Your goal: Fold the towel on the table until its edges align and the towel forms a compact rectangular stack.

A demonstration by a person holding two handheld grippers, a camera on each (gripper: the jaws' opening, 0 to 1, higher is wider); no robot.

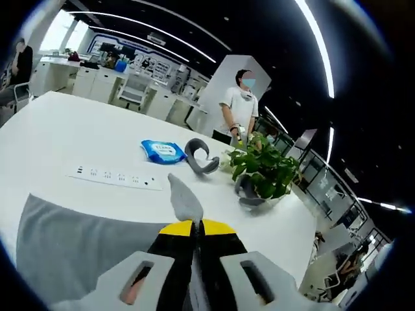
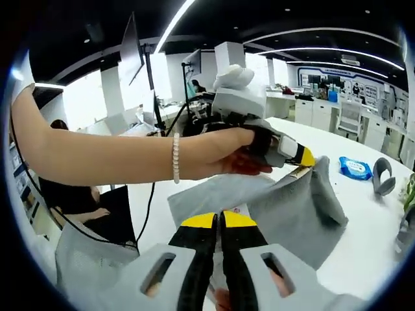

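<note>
Grey towel lifted off the white table, a corner pinched in each pair of tongs.

The towel (image 2: 285, 201) hangs over the table (image 1: 58, 129); left tongs (image 1: 196, 225) and right tongs (image 2: 219, 219) are pressed together on cloth; either corner could slip out, or uneven pulling could skew the edges; the plant (image 1: 262, 170) stands near.

Two cameras rode low and close over a white table (image 1: 58, 129).

The left gripper view faced across it toward a plant (image 1: 264, 170) at two o'clock. The right gripper view faced the other gripper (image 2: 303, 157) close by. Both showed the grey towel (image 2: 285, 207) and a blue packet (image 1: 162, 151).
</note>
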